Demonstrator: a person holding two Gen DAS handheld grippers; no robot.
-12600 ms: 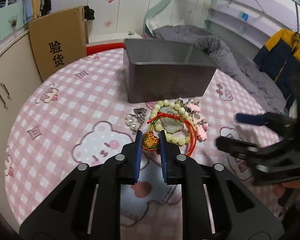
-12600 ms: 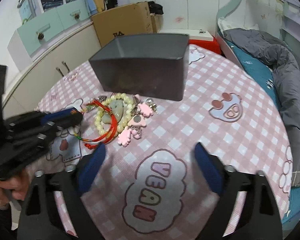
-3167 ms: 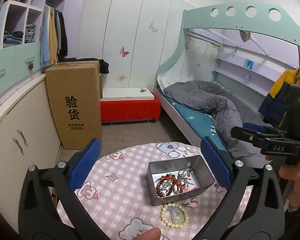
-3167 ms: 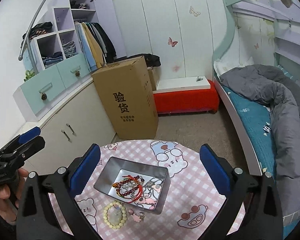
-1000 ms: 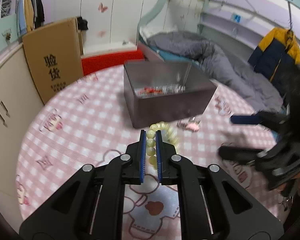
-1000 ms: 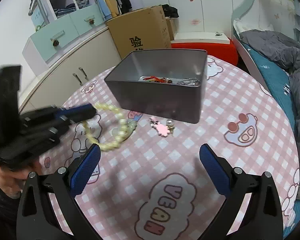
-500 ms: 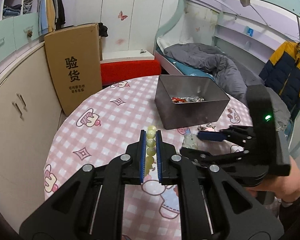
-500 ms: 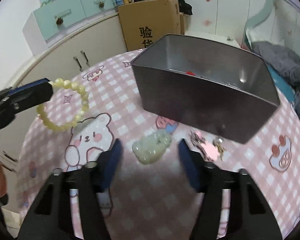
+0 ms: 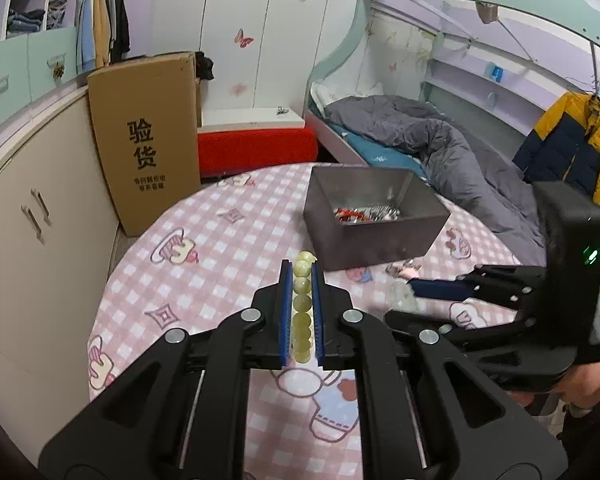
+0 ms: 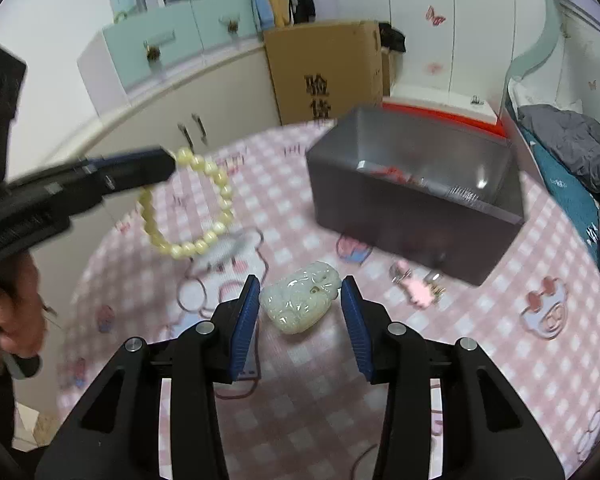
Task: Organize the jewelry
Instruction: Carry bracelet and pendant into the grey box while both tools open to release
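Now | left claw [image 9: 301, 276] clamps bead bracelet [image 10: 204, 216] | right claw [image 10: 299, 304] closing around jade pendant [image 10: 300, 297]

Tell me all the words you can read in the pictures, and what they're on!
"验货": big black characters on the side of the cardboard box.
Two smaller lines printed under them: too small to read.
Nothing readable on the metal tin or the checked tablecloth.

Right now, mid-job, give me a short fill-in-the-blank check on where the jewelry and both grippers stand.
1. The left gripper is shut on the yellow-green ____ bracelet.
2. The pale green carved jade pendant lies between the closing ____ gripper's fingers.
3. The pink charm lies on the tablecloth ____ the grey metal box.

Missing: bead; right; outside
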